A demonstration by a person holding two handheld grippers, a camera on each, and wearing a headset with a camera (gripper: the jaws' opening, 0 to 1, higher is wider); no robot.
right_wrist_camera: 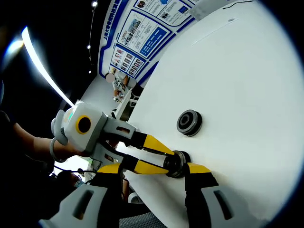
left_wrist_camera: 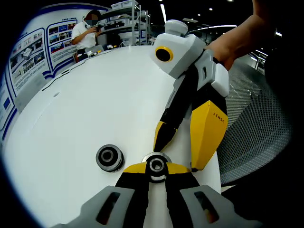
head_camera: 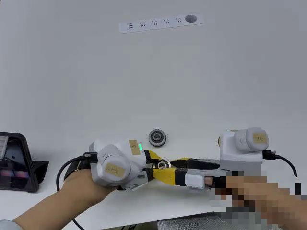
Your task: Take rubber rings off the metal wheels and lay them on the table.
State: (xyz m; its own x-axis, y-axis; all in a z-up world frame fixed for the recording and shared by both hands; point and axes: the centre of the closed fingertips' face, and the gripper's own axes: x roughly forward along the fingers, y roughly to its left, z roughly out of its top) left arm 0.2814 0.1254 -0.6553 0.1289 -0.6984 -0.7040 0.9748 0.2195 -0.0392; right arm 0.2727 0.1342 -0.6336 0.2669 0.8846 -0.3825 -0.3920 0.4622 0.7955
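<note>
A small metal wheel [head_camera: 162, 165] hangs just above the white table [head_camera: 201, 86] near its front edge. My left gripper [head_camera: 157, 165] comes in from the left and is shut on it; its yellow tips [left_wrist_camera: 137, 168] clamp the wheel [left_wrist_camera: 156, 166] from both sides. My right gripper [head_camera: 169, 168] faces it from the right, open, with one yellow finger [right_wrist_camera: 199, 169] against the wheel's rim [right_wrist_camera: 176, 163] and the other finger off to the side. A second wheel [head_camera: 157, 137] with a black rubber ring lies flat on the table just behind.
A white power strip [head_camera: 160, 21] lies at the far edge. A black device [head_camera: 17, 163] stands at the left front. The table's front edge runs right under both grippers. A person [left_wrist_camera: 90, 28] stands beyond the far end.
</note>
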